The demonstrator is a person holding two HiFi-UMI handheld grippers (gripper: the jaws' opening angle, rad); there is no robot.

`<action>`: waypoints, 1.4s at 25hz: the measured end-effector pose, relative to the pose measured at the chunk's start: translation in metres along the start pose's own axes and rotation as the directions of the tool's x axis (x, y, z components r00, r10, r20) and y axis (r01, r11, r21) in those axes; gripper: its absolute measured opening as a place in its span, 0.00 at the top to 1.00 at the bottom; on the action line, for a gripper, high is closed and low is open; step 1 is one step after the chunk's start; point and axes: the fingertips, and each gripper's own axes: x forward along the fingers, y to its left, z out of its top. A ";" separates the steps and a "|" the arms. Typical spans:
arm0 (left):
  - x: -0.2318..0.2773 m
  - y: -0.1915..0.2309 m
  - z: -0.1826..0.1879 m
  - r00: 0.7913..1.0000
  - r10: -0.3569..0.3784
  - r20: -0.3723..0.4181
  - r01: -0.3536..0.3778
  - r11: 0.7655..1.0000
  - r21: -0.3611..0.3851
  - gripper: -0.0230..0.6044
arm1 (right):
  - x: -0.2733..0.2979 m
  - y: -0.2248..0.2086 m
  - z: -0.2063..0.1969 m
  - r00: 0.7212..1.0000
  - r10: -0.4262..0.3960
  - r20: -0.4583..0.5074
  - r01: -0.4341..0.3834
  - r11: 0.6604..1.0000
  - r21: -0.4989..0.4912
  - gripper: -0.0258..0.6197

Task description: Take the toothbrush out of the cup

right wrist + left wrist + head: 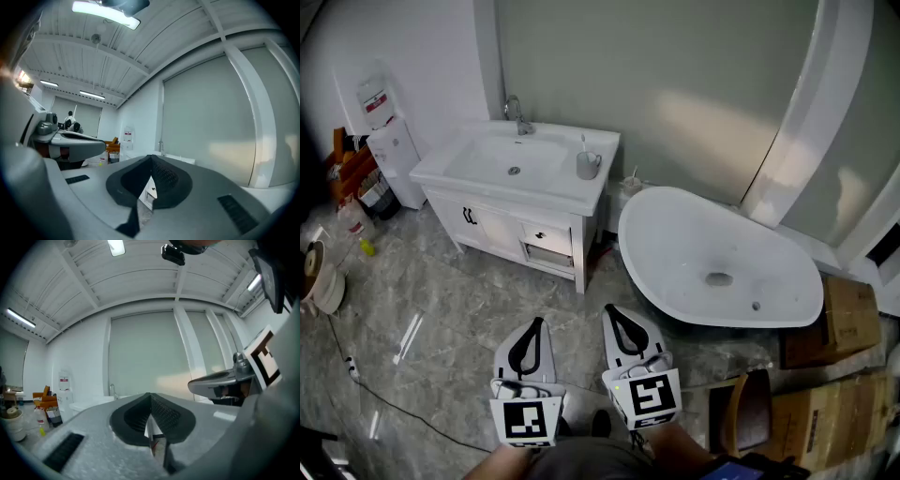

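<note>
Right gripper (pixel 618 315) and left gripper (pixel 536 326), both closed and empty, hang bottom centre; the upright toothbrush (pixel 584 144) in the cup (pixel 587 168) stands well up-frame, seemingly nearer the right.

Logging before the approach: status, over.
Left hand-held gripper and right hand-held gripper shut, empty. Toothbrush in cup on vanity, far ahead. Bathtub sits right of the path.

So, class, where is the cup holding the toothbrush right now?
In the head view, the cup stands at the right end of the washstand top, beside the basin, with the bathtub further right.
</note>
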 end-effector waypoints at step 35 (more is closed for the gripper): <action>0.160 0.064 -0.011 1.000 -0.024 0.002 0.024 1.000 0.006 0.94 | 0.153 -0.068 -0.013 1.000 -0.009 -0.011 0.009 0.998 0.054 0.94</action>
